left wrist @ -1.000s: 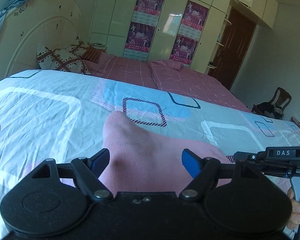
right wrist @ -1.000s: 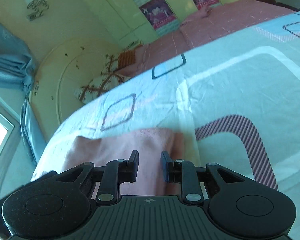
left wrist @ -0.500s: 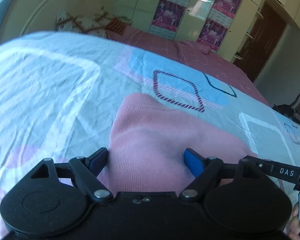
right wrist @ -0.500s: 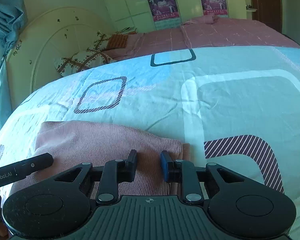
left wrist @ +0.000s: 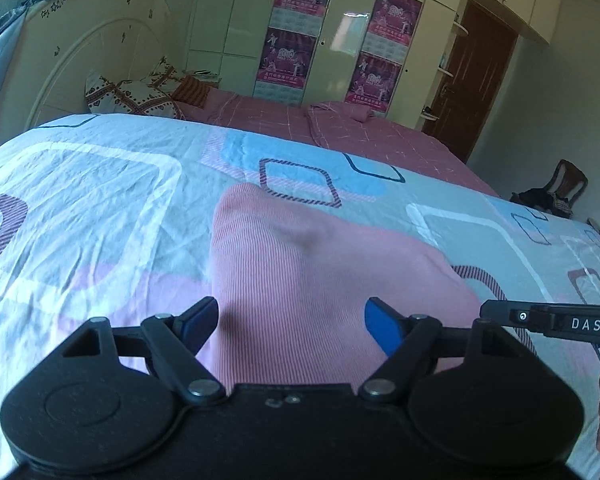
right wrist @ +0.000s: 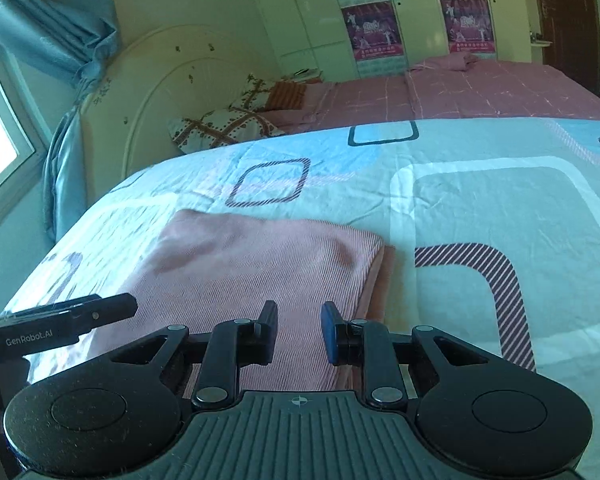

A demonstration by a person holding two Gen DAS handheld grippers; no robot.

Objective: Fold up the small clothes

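A pink ribbed garment [left wrist: 320, 272] lies folded flat on the patterned bedspread [left wrist: 100, 200]. In the right wrist view the garment [right wrist: 252, 264] is a rectangle with a second layer showing at its right edge. My left gripper [left wrist: 292, 318] is wide open, just above the garment's near edge, holding nothing. My right gripper [right wrist: 298, 328] is open with a narrower gap, empty, over the garment's near right part. The right gripper's body [left wrist: 552, 322] shows at the right of the left wrist view, and the left gripper's body [right wrist: 56, 326] at the left of the right wrist view.
The bedspread covers a large bed with a pink sheet [left wrist: 340, 128] beyond it. Patterned pillows [left wrist: 132, 96] lean on the white headboard [left wrist: 80, 64]. Wardrobes with posters [left wrist: 296, 28], a brown door [left wrist: 476, 80] and a chair [left wrist: 560, 188] stand beyond. A blue curtain [right wrist: 52, 32] hangs left.
Both grippers have drawn back and up from the garment, which now lies flatter and shows more fully. The right gripper's fingers have opened a little wider.
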